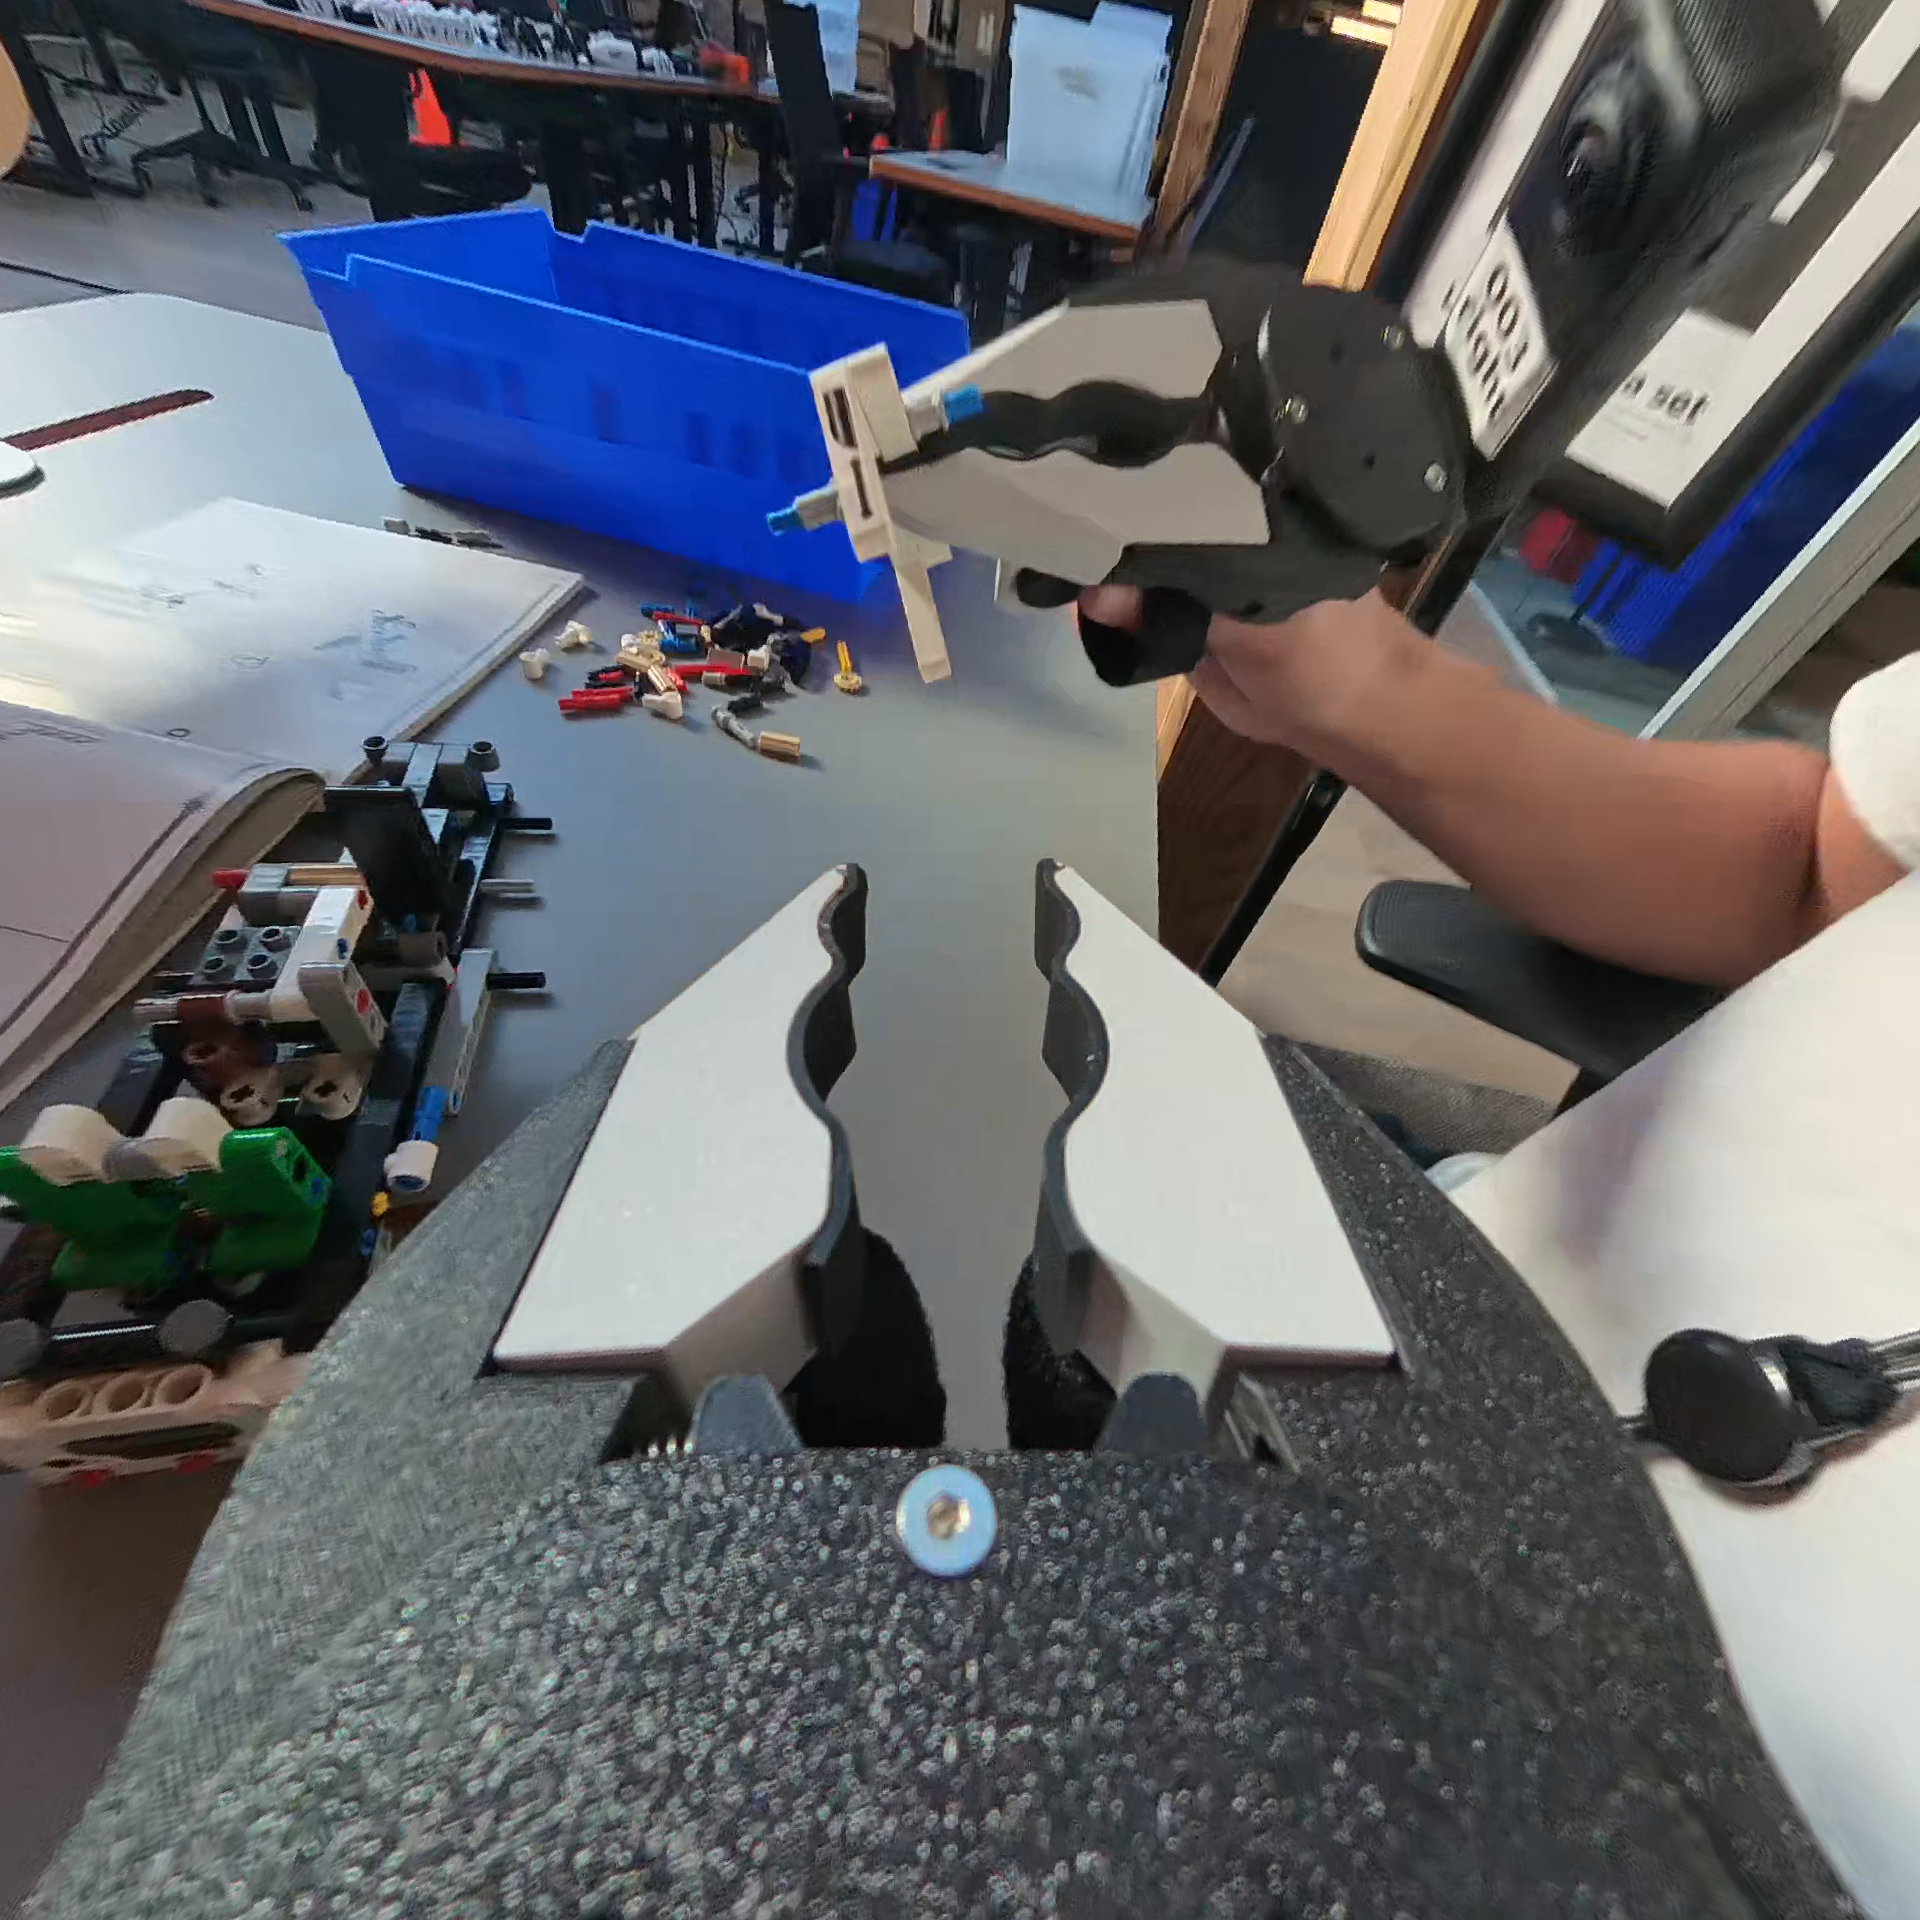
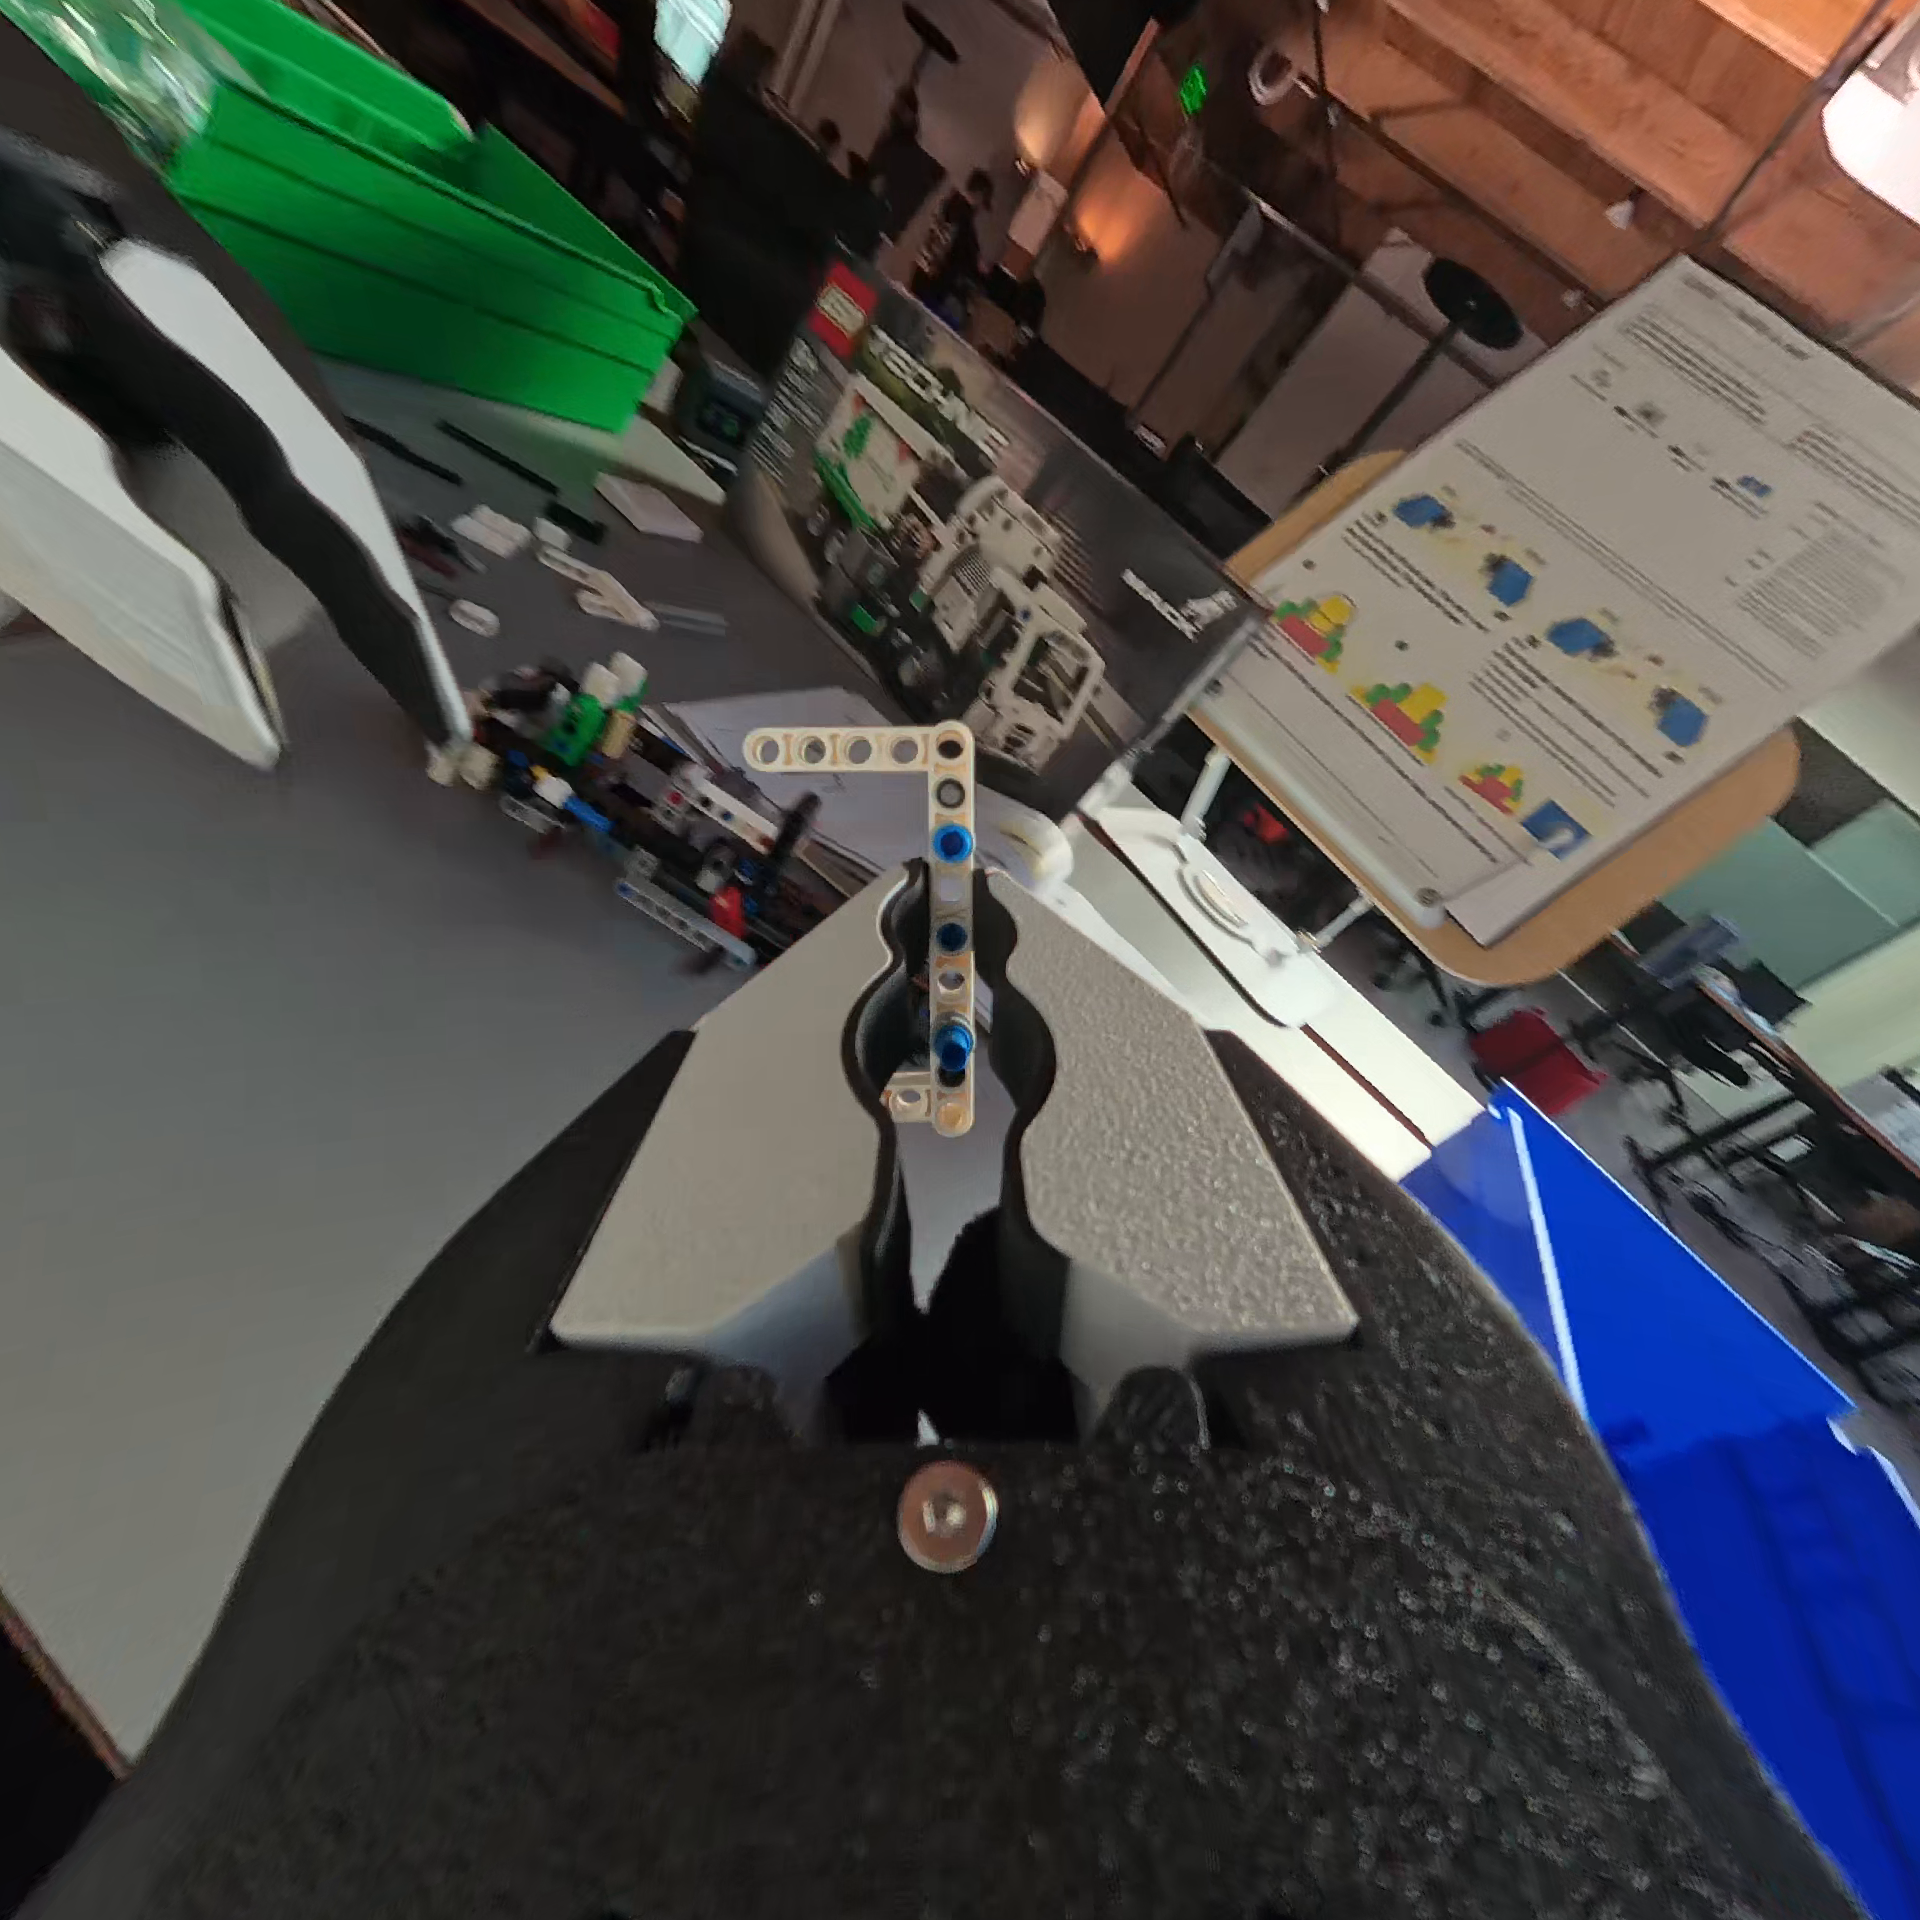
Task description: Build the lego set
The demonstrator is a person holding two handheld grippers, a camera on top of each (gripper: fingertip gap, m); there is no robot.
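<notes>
My right gripper is shut on a white angled lego beam with blue pins in it, held in the air above the table. The same gripper and beam show at the upper right in the left wrist view. My left gripper is open and empty over the dark table; it also shows at the left edge of the right wrist view. The part-built lego model, black with green and white parts, lies to its left. A pile of small loose lego pieces lies farther ahead.
A blue bin stands behind the loose pieces. An open instruction booklet lies at the left. In the right wrist view, green bins, the set's box and a tilted board of sheets stand beyond the model. Some 11 centimetres of space lies between my two pairs of fingers.
</notes>
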